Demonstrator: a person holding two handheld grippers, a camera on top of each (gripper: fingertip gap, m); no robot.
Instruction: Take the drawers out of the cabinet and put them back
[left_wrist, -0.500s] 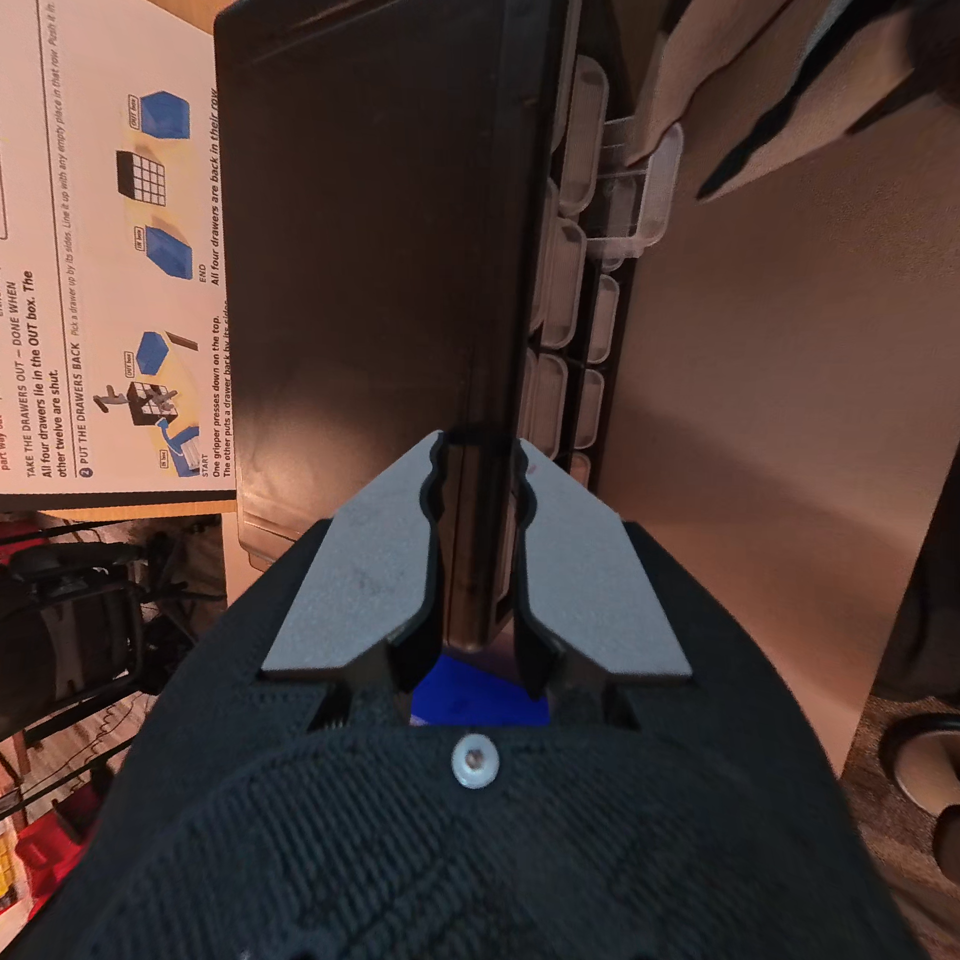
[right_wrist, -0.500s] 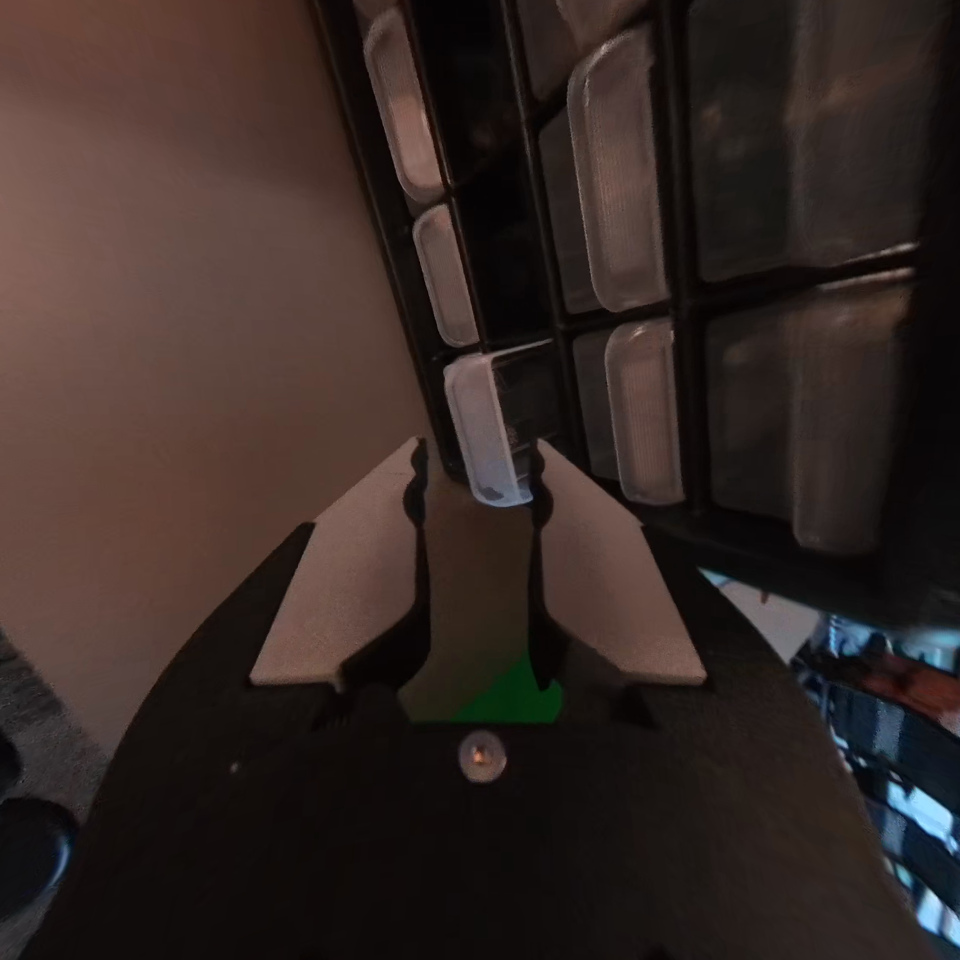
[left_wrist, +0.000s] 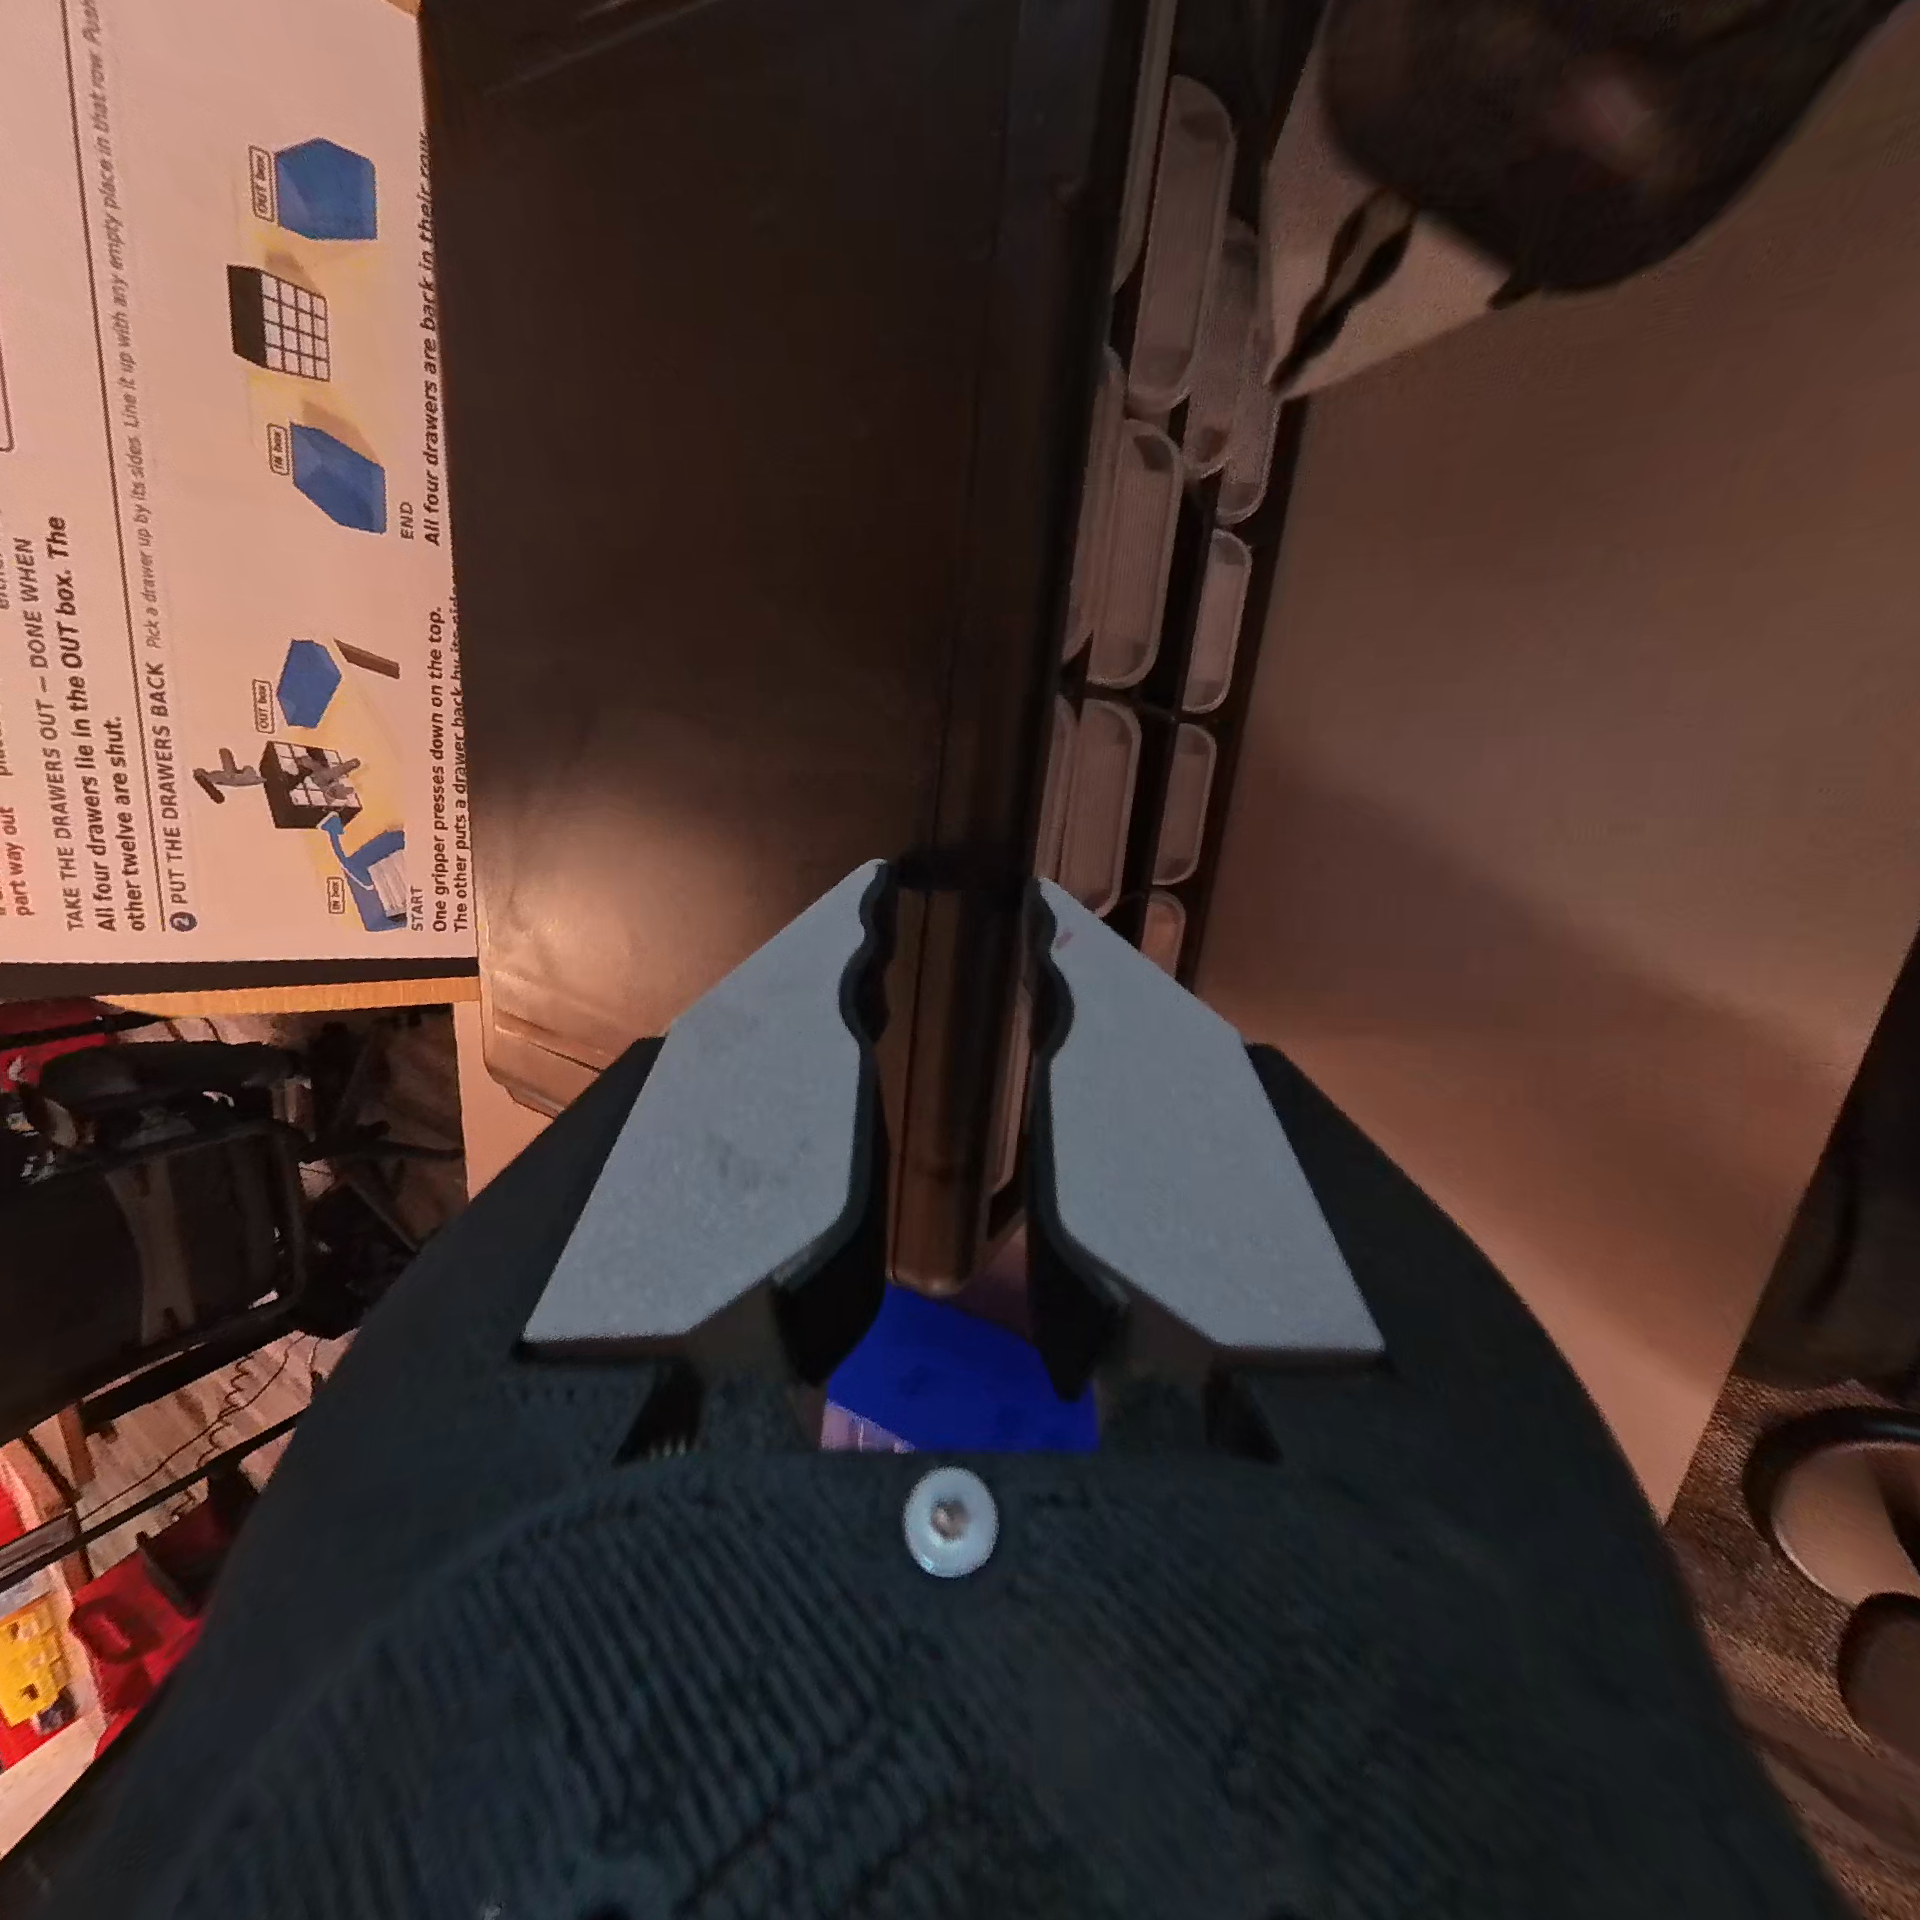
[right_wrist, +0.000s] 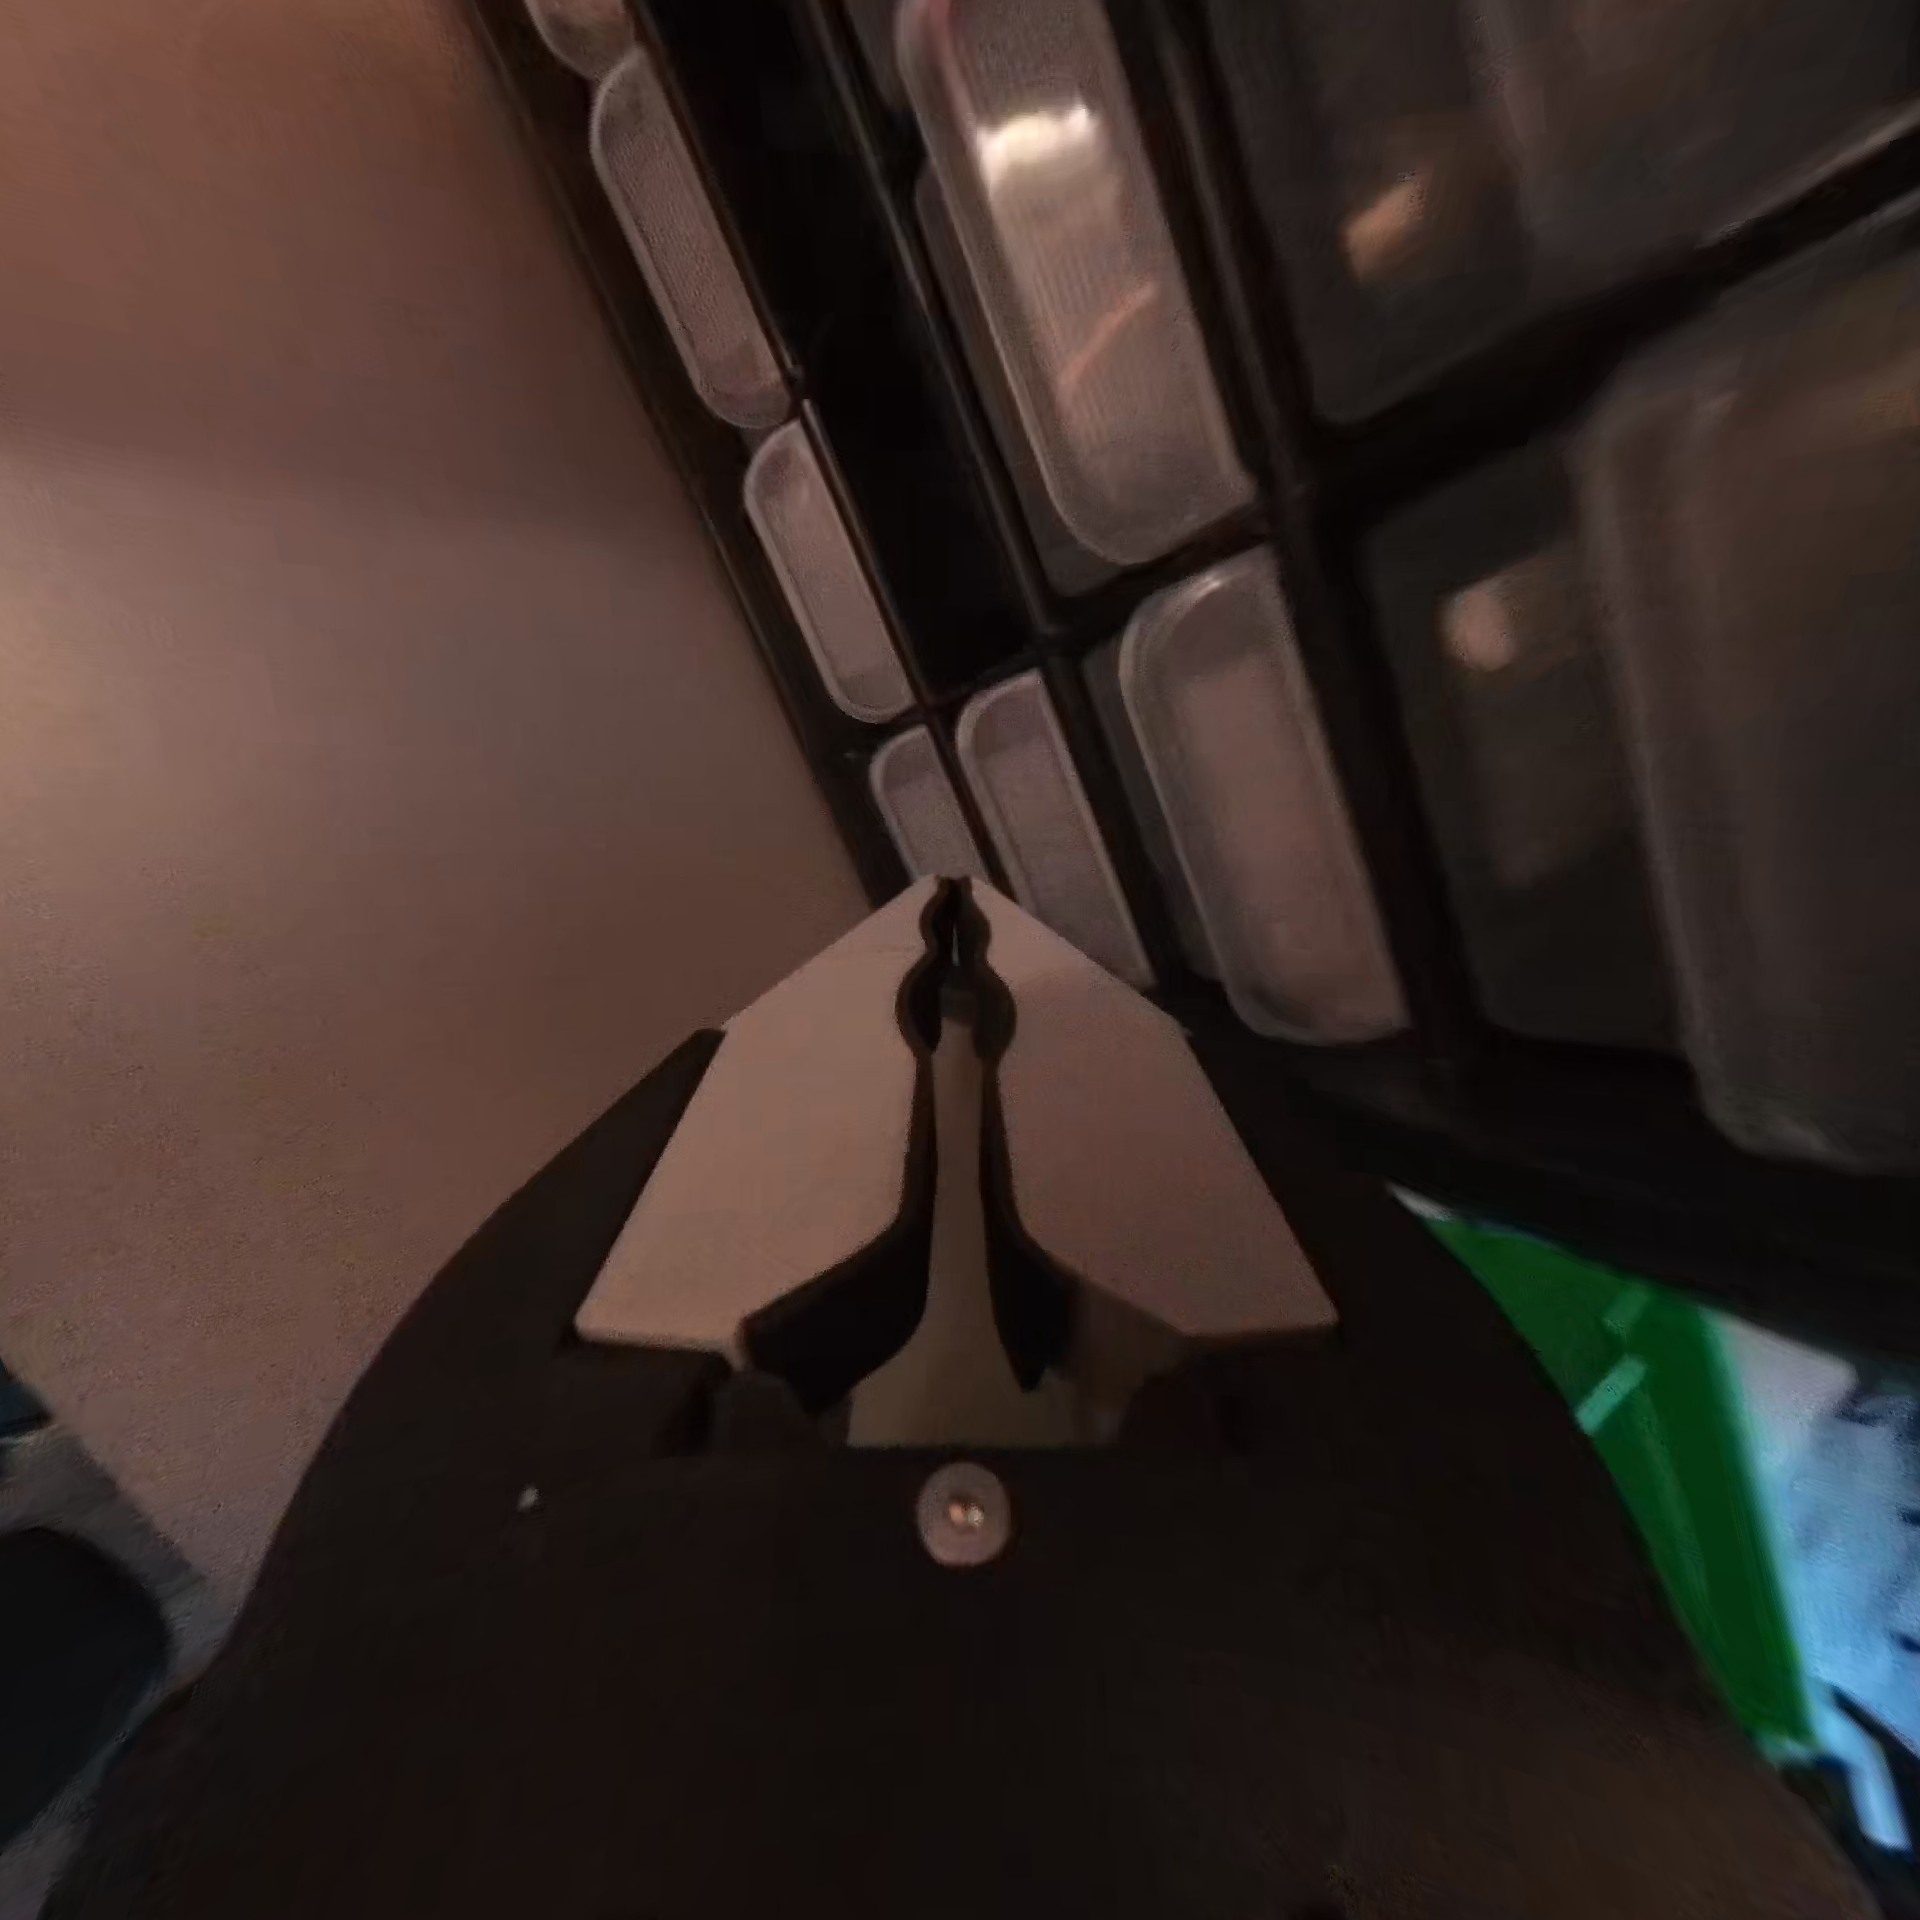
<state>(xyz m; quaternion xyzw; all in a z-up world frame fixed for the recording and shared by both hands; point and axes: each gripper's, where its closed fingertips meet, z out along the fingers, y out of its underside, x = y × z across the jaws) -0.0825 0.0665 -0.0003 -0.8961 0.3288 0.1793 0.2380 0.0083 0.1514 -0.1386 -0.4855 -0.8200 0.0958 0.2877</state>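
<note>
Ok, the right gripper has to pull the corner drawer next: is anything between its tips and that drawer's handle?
Nothing visible does. The right gripper, jaws closed, sits right in front of the corner drawer's handle, with only bare table beside them.

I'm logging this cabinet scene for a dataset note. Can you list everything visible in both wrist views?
cabinet: one, black, on the table, its top front edge between the left gripper's fingers
drawers: many, clear plastic, in the cabinet's front grid
table: one, tan, under the cabinet
instruction sheet: one, white with blue pictures, left of the cabinet
blue box: one, seen behind the left fingers
green box: one, below the cabinet in the right view
left gripper: black, grey fingers, straddling the cabinet edge
right gripper: fingertips together, empty, near the lowest drawers
</note>
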